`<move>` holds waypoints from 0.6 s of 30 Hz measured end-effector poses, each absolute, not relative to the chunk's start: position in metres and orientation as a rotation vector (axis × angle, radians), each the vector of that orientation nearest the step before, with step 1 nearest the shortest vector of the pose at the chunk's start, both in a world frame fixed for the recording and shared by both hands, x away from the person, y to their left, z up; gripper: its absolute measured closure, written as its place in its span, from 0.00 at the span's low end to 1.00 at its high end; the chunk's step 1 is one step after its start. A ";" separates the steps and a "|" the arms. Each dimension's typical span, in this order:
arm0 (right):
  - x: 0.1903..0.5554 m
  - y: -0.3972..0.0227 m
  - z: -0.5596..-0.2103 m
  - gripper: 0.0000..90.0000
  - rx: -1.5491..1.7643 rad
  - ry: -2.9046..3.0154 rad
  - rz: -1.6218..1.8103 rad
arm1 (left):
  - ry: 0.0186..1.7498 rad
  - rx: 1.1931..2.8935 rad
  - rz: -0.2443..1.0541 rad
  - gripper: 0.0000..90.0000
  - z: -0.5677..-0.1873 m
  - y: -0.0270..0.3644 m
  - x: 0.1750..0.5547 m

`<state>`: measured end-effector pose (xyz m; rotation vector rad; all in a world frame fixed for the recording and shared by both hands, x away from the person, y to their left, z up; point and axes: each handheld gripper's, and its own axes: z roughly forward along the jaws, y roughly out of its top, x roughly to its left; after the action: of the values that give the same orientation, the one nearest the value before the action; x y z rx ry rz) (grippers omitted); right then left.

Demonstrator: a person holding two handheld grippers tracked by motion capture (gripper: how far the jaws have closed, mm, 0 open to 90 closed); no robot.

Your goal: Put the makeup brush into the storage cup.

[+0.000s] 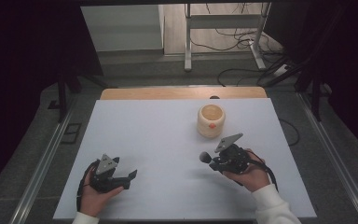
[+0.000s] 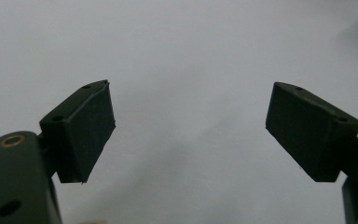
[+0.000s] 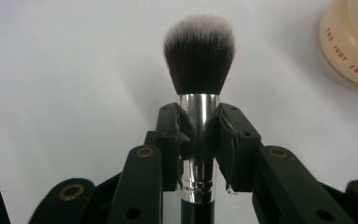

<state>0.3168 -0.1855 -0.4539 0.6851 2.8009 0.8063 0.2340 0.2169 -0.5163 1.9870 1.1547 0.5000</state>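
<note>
A makeup brush (image 3: 199,93) is seen clenched by its silver ferrule in the right gripper (image 3: 199,135), bristles (dark, pale-tipped) pointing away from the hand. The left gripper (image 2: 190,128) is held released over the bare white table (image 1: 158,135). From above, a cream jar (image 1: 211,121) stands just beyond the right gripper (image 1: 214,160), its contents not discernible.

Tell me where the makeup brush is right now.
The makeup brush is clamped by its silver ferrule in the right claw, on the right in the high view, just in front of the cream jar on the white table.
</note>
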 end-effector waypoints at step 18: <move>0.314 -0.191 -0.452 0.79 0.705 2.758 0.918 | 1.172 1.976 0.515 0.18 -0.515 0.218 0.234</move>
<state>0.3143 -0.1913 -0.4524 0.7053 2.7581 0.9179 0.2337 0.2181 -0.5154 1.9764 1.1719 0.5152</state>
